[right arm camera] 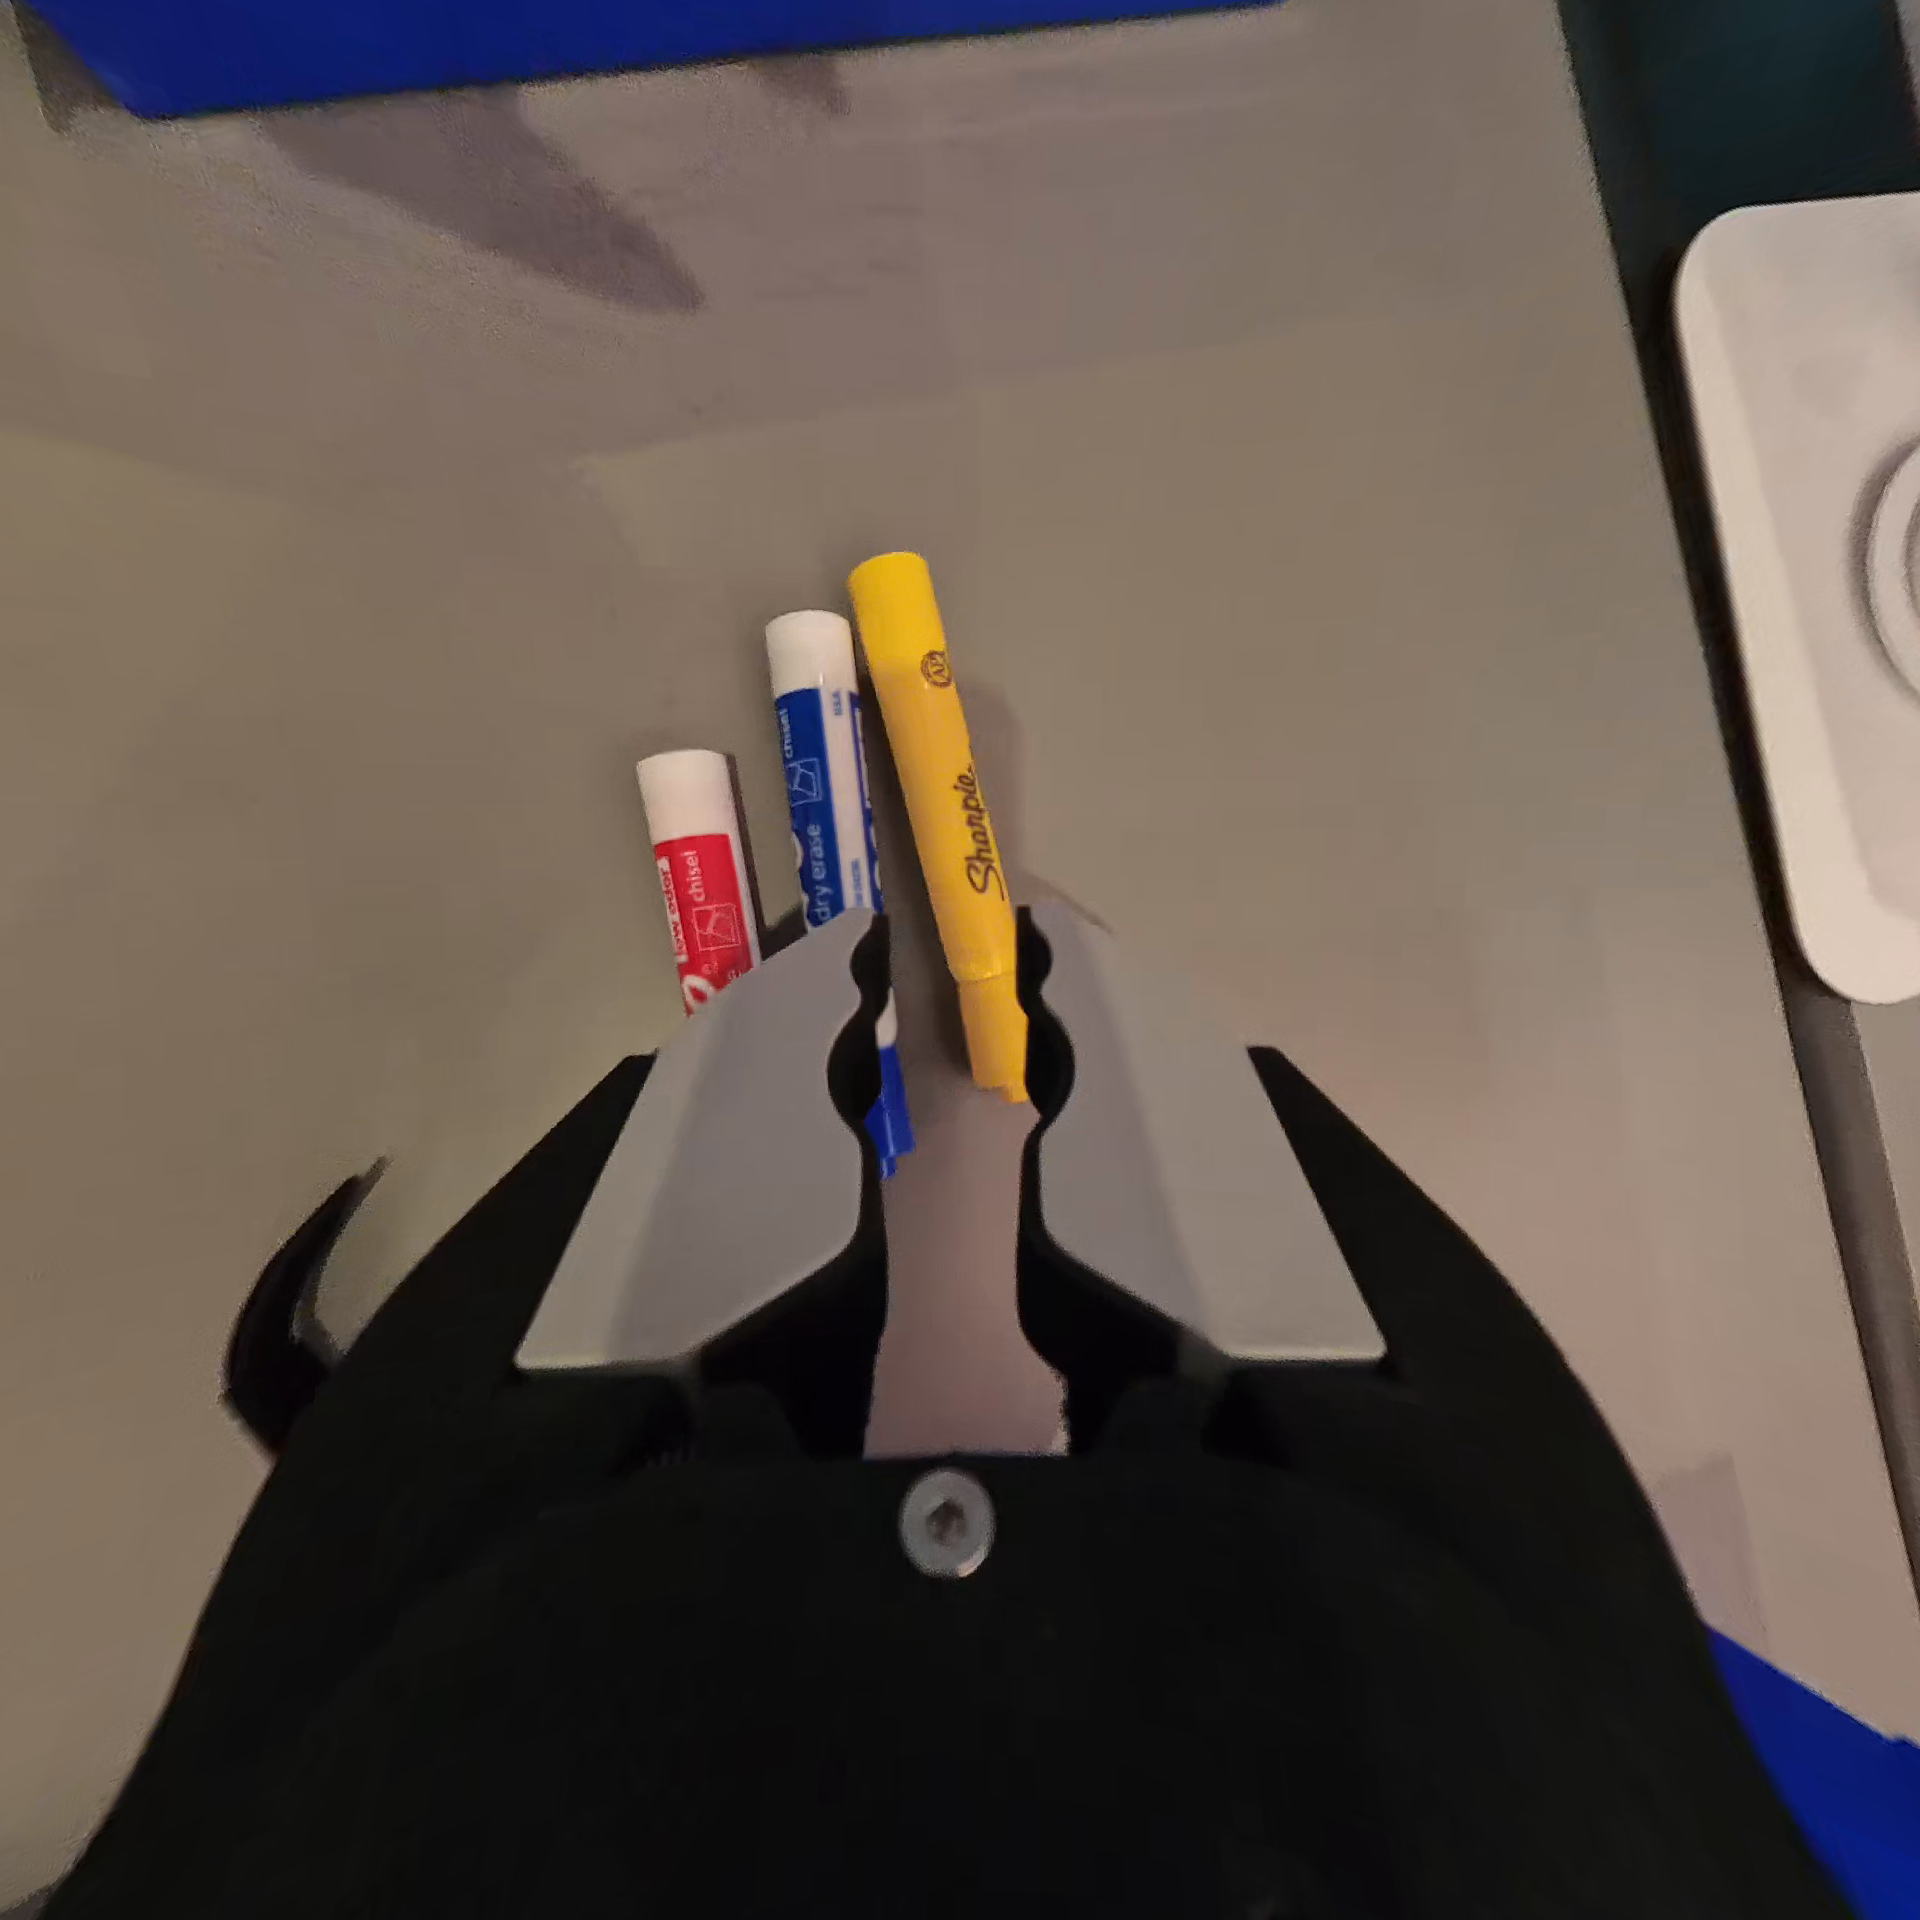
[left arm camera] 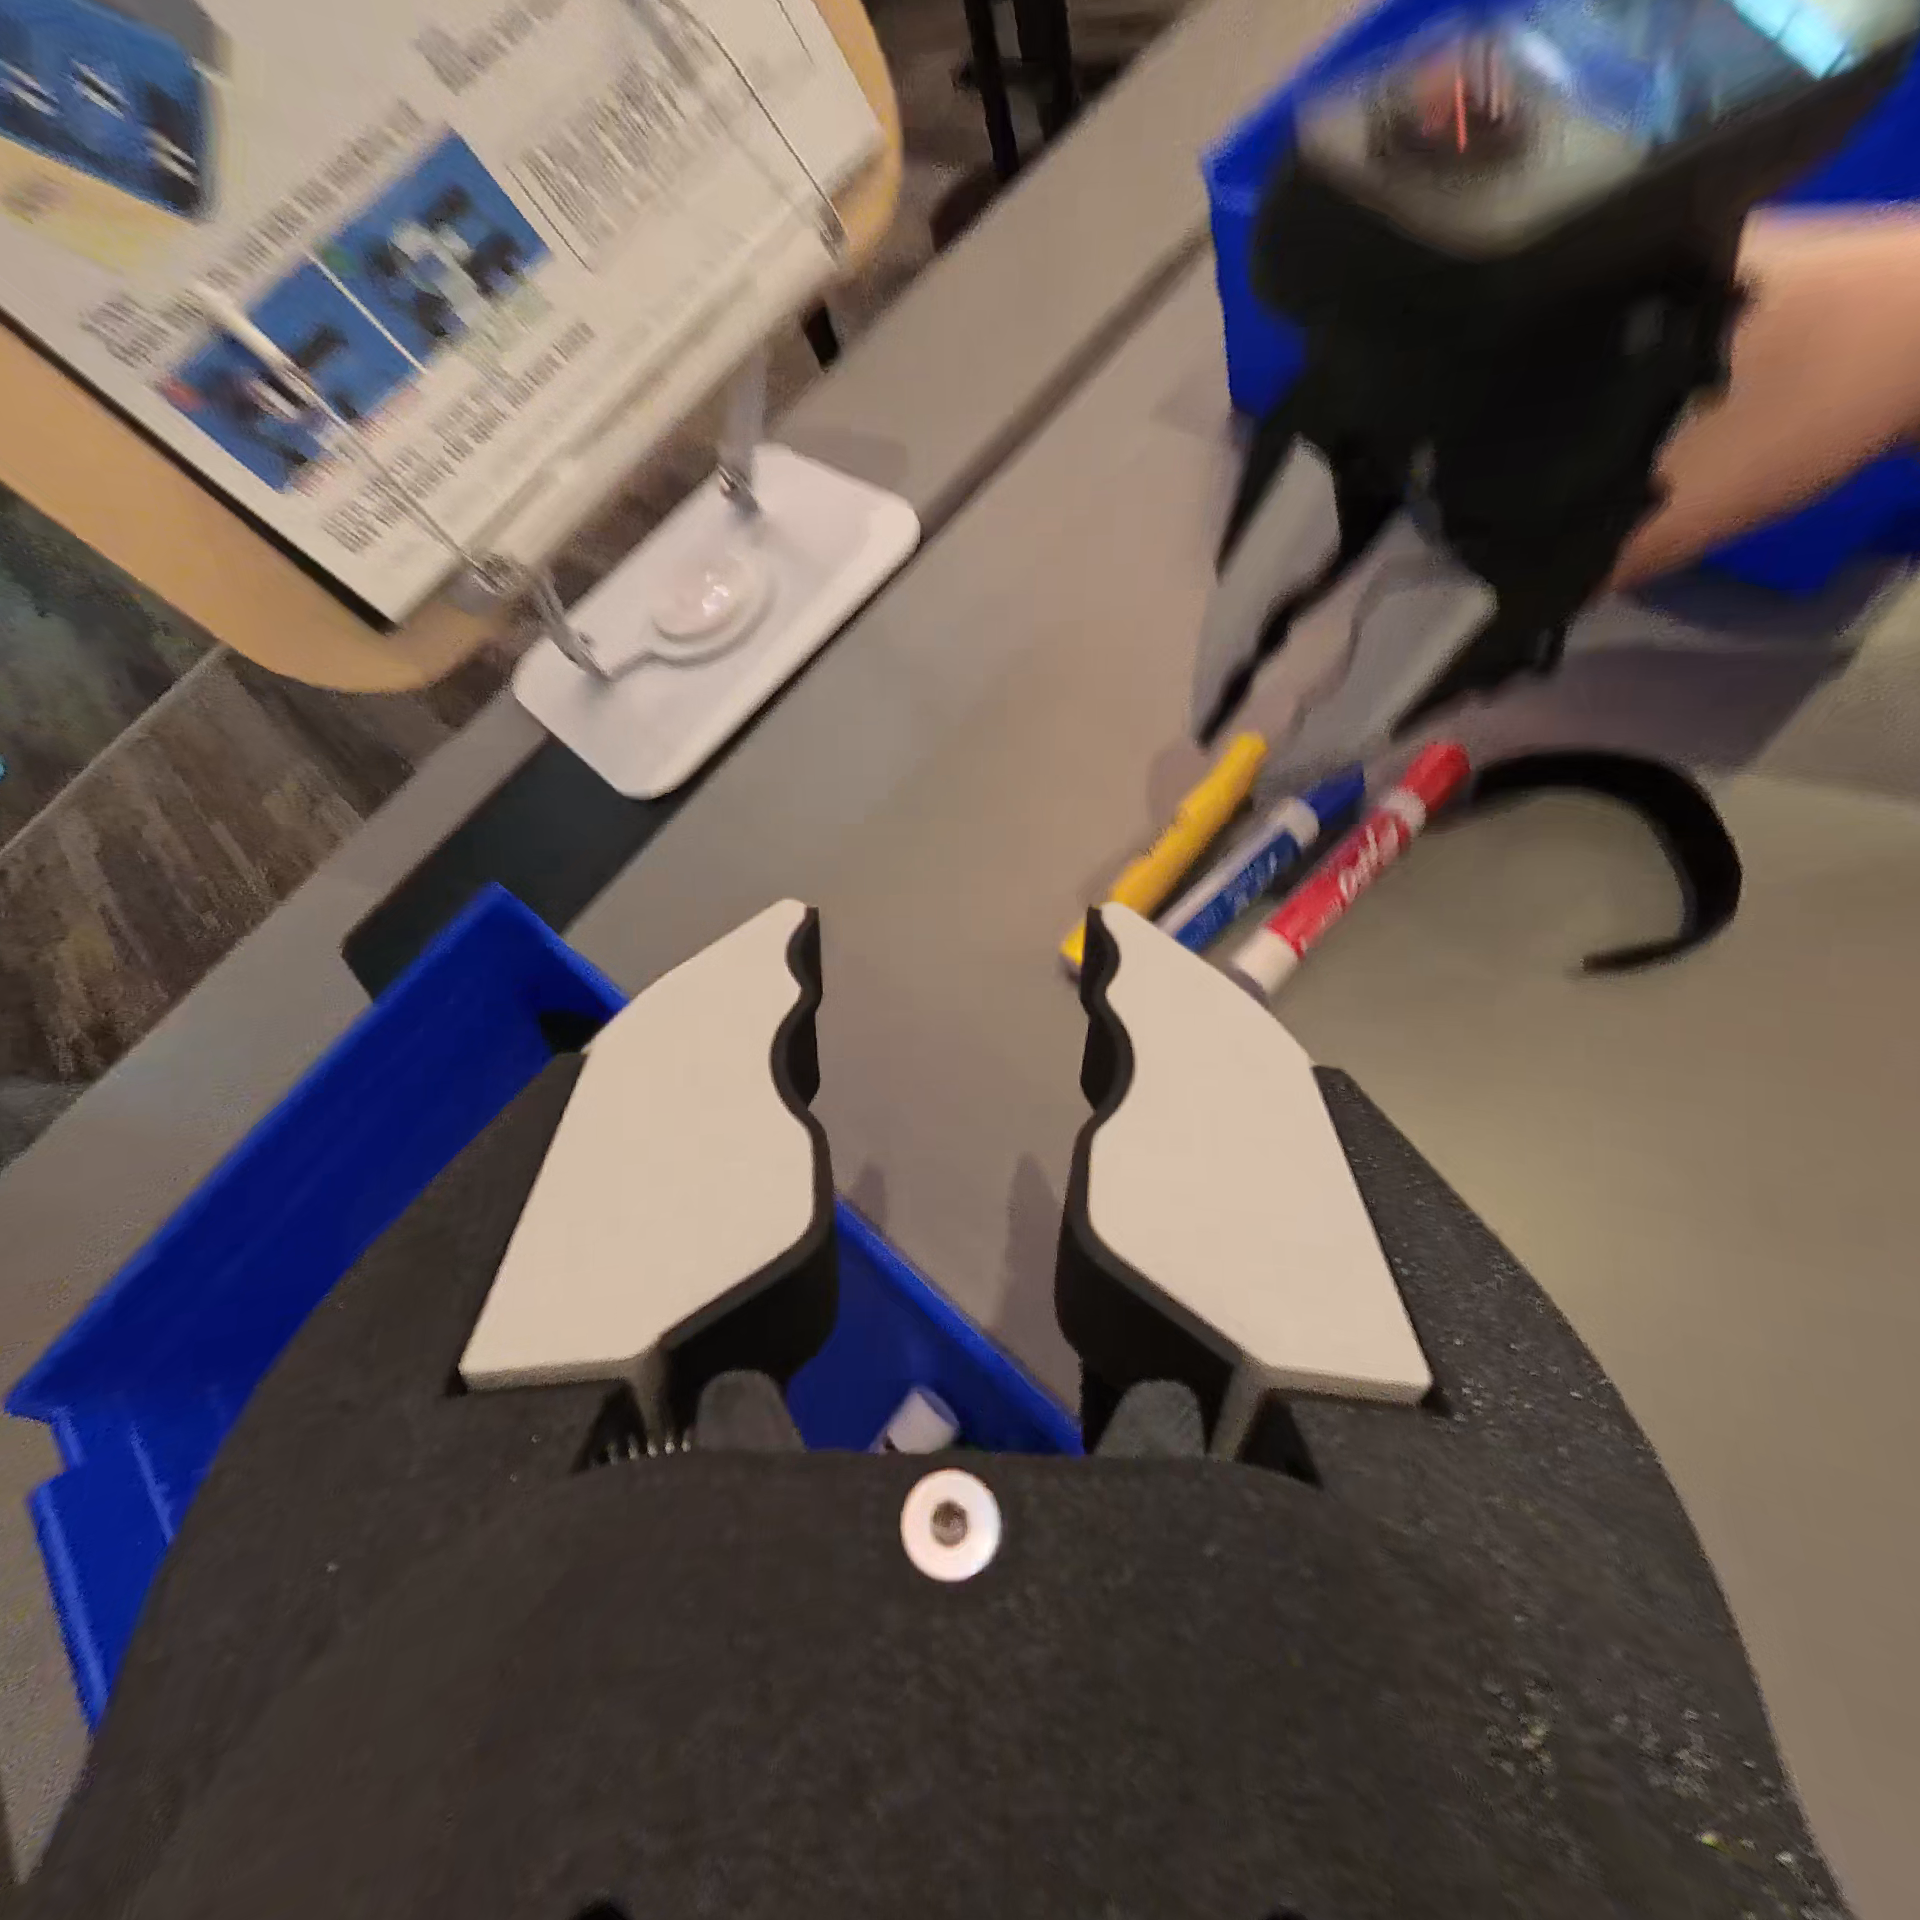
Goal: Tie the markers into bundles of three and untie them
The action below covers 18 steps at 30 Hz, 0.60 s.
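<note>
Three markers are seen lying side by side on the grey table (right arm camera: 1299, 623): a yellow marker (right arm camera: 940, 821), a blue marker (right arm camera: 821, 769) and a red marker (right arm camera: 701, 873), loose and unbound. A black strap (left arm camera: 1683, 842) is curled on the table just beside the red marker. The right gripper (right arm camera: 951, 925) is held low over the markers with its jaws parted (the yellow marker's cap end is framed between the fingers, though contact cannot be told). The left gripper (left arm camera: 951, 925) is kept back, jaws released and holding nothing, above a blue bin (left arm camera: 270, 1195). A white stand (left arm camera: 727, 623) carrying a printed sheet (left arm camera: 436, 260) is placed farther back.
</note>
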### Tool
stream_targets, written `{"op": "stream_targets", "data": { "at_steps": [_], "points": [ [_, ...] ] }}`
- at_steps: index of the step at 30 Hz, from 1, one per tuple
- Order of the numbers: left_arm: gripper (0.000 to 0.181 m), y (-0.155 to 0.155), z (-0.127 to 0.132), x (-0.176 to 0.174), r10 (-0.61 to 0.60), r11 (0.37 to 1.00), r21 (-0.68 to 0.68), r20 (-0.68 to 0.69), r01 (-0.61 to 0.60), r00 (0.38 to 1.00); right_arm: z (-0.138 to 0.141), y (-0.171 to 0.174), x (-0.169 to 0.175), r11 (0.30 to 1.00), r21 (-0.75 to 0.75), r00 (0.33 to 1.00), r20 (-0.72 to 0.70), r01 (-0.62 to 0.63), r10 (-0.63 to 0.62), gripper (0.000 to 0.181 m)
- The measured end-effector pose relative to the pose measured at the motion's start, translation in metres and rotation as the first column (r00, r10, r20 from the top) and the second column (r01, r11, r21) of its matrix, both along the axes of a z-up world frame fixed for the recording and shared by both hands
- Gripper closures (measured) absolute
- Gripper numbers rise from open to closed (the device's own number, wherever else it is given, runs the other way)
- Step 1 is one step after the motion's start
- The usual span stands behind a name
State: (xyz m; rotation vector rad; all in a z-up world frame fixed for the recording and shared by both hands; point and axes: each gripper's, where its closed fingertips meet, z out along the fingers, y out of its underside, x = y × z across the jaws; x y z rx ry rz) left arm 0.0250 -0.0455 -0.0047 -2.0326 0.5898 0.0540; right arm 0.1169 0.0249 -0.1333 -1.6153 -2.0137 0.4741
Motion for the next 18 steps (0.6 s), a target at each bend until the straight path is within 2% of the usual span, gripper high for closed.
{"op": "stream_targets", "data": {
  "at_steps": [1,5,8,11,15,18],
  "points": [
    [0.133,0.007,0.016,-0.004,-0.001,0.999,0.034,0.038,-0.001,0.999,-0.005,0.002,-0.002,1.0,0.011,1.0,0.001,0.0,0.0,0.157],
    [0.133,0.024,0.086,-0.009,-0.072,0.977,0.215,0.251,0.017,0.965,-0.028,0.018,-0.005,0.995,-0.031,0.995,0.032,0.095,-0.094,0.157],
    [0.133,0.021,0.11,-0.006,-0.145,0.952,0.303,0.341,0.037,0.929,-0.037,0.016,-0.007,0.993,-0.084,0.996,0.056,0.079,-0.075,0.16],
    [0.137,0.02,0.107,-0.005,-0.167,0.938,0.343,0.329,0.048,0.93,-0.038,0.011,-0.01,0.995,-0.095,0.998,0.053,0.035,-0.03,0.162],
    [0.137,0.019,0.087,-0.008,-0.134,0.965,0.256,0.299,0.056,0.945,-0.038,-0.001,-0.015,0.988,-0.156,0.997,0.075,0.011,0.0,0.162],
    [0.137,0.017,0.083,-0.006,-0.147,0.971,0.228,0.313,0.076,0.939,-0.032,0.006,-0.014,0.997,-0.069,0.998,0.058,0.027,-0.023,0.144]
  ]
}}
